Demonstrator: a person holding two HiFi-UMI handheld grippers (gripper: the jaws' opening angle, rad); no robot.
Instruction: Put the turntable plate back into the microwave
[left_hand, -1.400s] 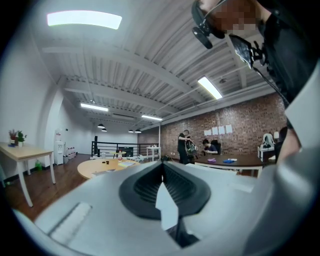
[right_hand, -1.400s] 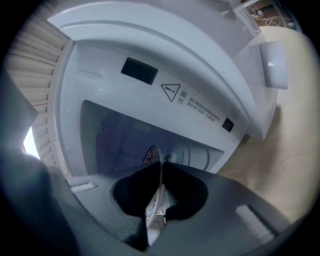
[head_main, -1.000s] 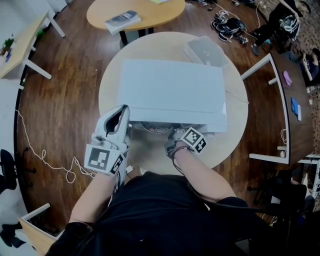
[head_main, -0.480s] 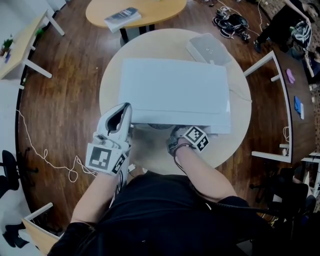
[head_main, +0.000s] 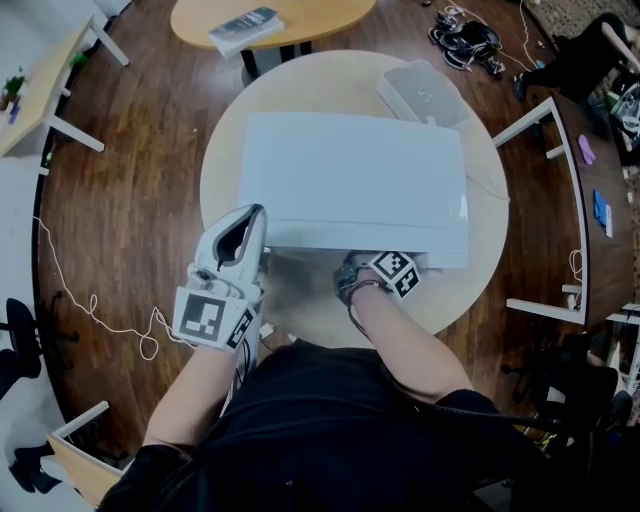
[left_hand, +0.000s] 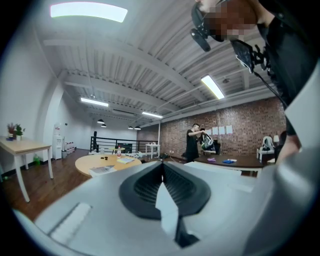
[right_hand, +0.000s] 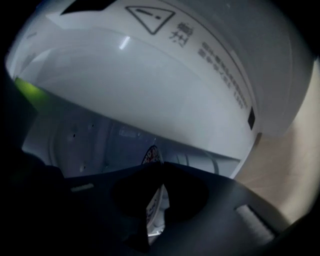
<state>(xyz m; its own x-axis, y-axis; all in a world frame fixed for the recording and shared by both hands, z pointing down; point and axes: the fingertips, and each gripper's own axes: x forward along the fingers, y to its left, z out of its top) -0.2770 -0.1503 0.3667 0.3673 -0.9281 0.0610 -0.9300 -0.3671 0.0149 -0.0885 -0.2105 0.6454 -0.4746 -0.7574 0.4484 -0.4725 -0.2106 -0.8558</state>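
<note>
Slid into the microwave since a second ago, the pattern-rimmed turntable plate is pinched by my right hand-held gripper; left hand-held gripper clenched empty.

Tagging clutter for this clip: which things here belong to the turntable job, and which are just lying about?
In the job: microwave; turntable plate, held edge-on in the right gripper.
Lying about: grey box behind the microwave; book on the far table; shoes; floor cable.
</note>
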